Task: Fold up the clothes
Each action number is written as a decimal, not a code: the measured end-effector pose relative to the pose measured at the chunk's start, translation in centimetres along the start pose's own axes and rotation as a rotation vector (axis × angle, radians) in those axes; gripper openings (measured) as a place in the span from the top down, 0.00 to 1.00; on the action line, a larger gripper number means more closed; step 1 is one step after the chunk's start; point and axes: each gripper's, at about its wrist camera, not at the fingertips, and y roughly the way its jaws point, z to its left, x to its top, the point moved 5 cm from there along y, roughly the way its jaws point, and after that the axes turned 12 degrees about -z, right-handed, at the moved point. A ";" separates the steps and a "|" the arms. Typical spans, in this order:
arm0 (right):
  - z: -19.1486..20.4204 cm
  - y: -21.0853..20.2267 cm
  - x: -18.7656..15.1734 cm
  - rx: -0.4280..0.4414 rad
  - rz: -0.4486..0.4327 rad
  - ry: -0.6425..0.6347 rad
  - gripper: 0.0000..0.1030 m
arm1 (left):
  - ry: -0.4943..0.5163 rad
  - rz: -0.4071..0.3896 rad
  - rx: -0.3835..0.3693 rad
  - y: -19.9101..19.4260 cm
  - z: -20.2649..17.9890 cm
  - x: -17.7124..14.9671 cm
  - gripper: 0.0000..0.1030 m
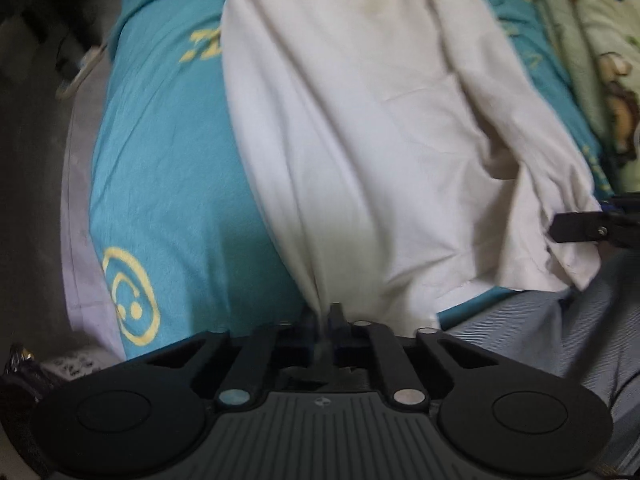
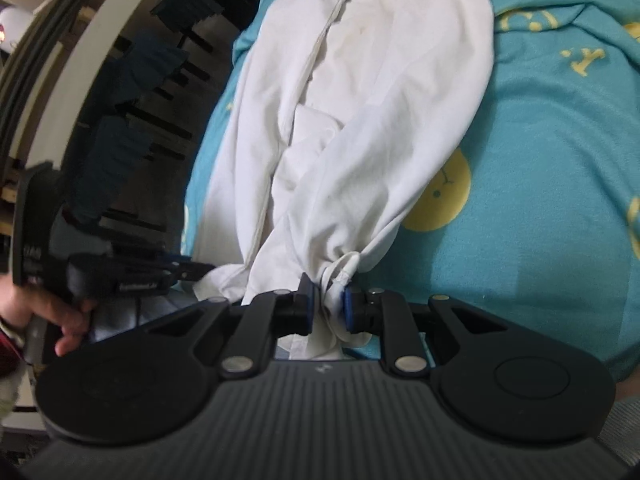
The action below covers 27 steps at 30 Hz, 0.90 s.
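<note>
Garment [image 1: 360, 140], white, lies stretched lengthwise on the teal sheet [image 1: 172, 184], w/ both near corners pinched. My left gripper [image 1: 324, 320] has its jaws closed nearly tight on a bunched bit of the near edge. My right gripper [image 2: 329, 304] is clamped too, blue pads [image 2: 307, 304] squeezing a gathered wad of hem, cloth spilling below the jaws. In the right wrist view the cloth looks already doubled along its length, one long flap over the other, so I judge a fold is partway in; can't tell which stage. To do this well: I keep both grips firm, hold the two corners level and apart so the edge stays taut, move both at the same pace, and avoid dragging the sheet or twisting the bunched hem.
</note>
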 end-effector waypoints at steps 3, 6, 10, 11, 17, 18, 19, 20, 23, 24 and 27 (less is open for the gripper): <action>0.7 -2.3 1.0 0.013 -0.060 -0.002 0.83 | -0.029 -0.113 -0.079 -3.4 -1.6 0.8 0.98; 1.0 -6.1 1.9 0.010 -0.140 -0.006 0.84 | -0.058 -0.227 -0.158 -6.9 -3.3 1.7 0.98; 1.2 -11.0 2.5 0.000 -0.251 -0.006 0.85 | -0.093 -0.370 -0.249 -12.1 -5.1 2.2 0.98; 1.3 -12.1 2.5 -0.003 -0.277 -0.006 0.86 | -0.103 -0.398 -0.262 -13.2 -5.2 2.0 0.98; 1.8 -16.8 -0.2 -0.008 -0.350 -0.024 0.86 | -0.159 -0.471 -0.327 -16.3 -6.4 -2.6 0.98; 1.8 -17.2 -0.8 -0.010 -0.357 -0.025 0.86 | -0.166 -0.474 -0.335 -16.6 -6.4 -3.9 0.98; 1.7 -17.7 -1.7 -0.011 -0.358 -0.025 0.86 | -0.173 -0.476 -0.343 -16.8 -6.4 -5.2 0.98; 1.7 -18.2 -2.6 -0.012 -0.359 -0.024 0.86 | -0.176 -0.475 -0.352 -17.0 -6.4 -6.5 0.98; 1.5 -19.2 -5.2 -0.007 -0.354 -0.018 0.86 | -0.187 -0.470 -0.377 -17.2 -6.2 -9.5 0.98; 1.4 -19.2 -5.5 -0.005 -0.353 -0.013 0.86 | -0.189 -0.472 -0.381 -17.2 -6.2 -10.0 0.98; 1.1 -19.3 -6.1 0.001 -0.353 0.002 0.86 | -0.190 -0.494 -0.383 -17.7 -6.2 -9.6 0.98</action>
